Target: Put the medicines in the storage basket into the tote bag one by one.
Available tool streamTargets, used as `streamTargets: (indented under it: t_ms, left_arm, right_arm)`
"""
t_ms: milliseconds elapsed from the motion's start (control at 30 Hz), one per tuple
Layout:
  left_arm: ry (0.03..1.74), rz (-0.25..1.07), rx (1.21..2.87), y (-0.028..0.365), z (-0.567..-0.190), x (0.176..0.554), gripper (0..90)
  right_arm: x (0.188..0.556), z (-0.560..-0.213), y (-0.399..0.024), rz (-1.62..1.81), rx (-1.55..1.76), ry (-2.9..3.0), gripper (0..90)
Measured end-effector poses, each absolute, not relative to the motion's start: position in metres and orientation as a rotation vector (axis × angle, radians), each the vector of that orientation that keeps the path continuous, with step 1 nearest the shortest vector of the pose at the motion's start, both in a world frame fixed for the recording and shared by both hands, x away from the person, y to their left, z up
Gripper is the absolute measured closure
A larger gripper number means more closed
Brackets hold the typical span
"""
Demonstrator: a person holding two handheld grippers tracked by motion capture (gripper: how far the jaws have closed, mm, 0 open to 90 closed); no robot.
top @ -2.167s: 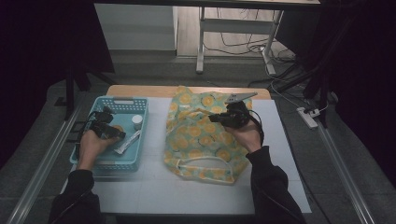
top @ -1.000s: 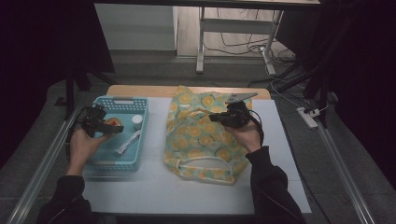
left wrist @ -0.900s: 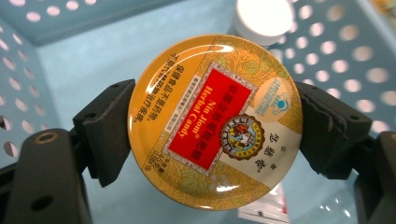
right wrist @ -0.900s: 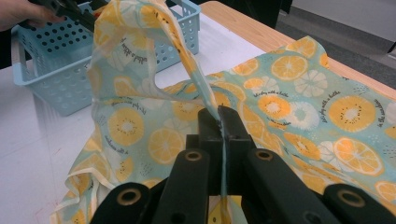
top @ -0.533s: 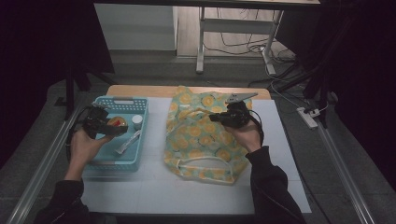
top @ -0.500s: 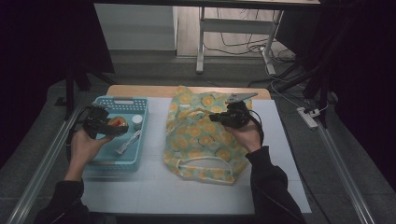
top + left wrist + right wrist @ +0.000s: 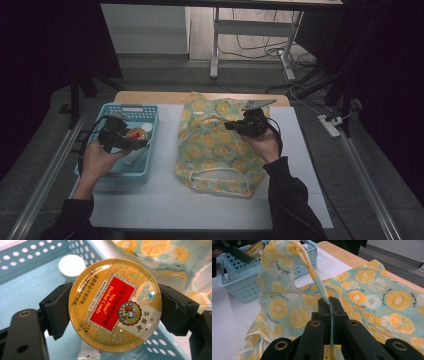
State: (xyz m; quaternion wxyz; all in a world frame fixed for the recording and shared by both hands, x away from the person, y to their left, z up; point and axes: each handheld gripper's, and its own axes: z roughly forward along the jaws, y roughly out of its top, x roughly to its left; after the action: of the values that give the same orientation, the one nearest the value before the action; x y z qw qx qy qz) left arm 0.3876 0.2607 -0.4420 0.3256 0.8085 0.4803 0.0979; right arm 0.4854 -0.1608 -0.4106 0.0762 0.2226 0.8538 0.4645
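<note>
A round yellow herbal candy tin [image 7: 113, 305] with a red label sits clamped between the two black jaws of my left gripper [image 7: 134, 141], held above the light blue basket [image 7: 118, 171]. The same tin [image 7: 137, 134] shows as a small yellow disc in the high view. My right gripper [image 7: 239, 125] is shut on the edge of a fabric bag [image 7: 212, 147] printed with orange slices, lifting that edge [image 7: 287, 262] off the table. In the right gripper view its jaws [image 7: 329, 305] pinch the cloth, and the bag's body [image 7: 372, 297] lies flat beyond.
A white round cap [image 7: 72, 265] and a plastic packet [image 7: 131, 156] lie inside the basket. White sheet [image 7: 200, 205] covers the table, with a wooden edge [image 7: 150, 96] at the back. Cables and a power strip [image 7: 331, 126] lie on the floor at the right.
My left gripper has lifted out of the basket with the tin and moved right, toward the bag. The right gripper has kept still, holding the bag's edge up.
</note>
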Motion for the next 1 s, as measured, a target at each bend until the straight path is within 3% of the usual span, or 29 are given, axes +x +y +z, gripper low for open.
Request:
streamTargets:
  t_ms: [1000]
  left_arm:
    - [0.969,0.157,2.224,0.173,-0.425,0.371,20.2]
  right_arm:
    - [0.491,-0.415,-0.164,1.384,0.706,2.537,89.2]
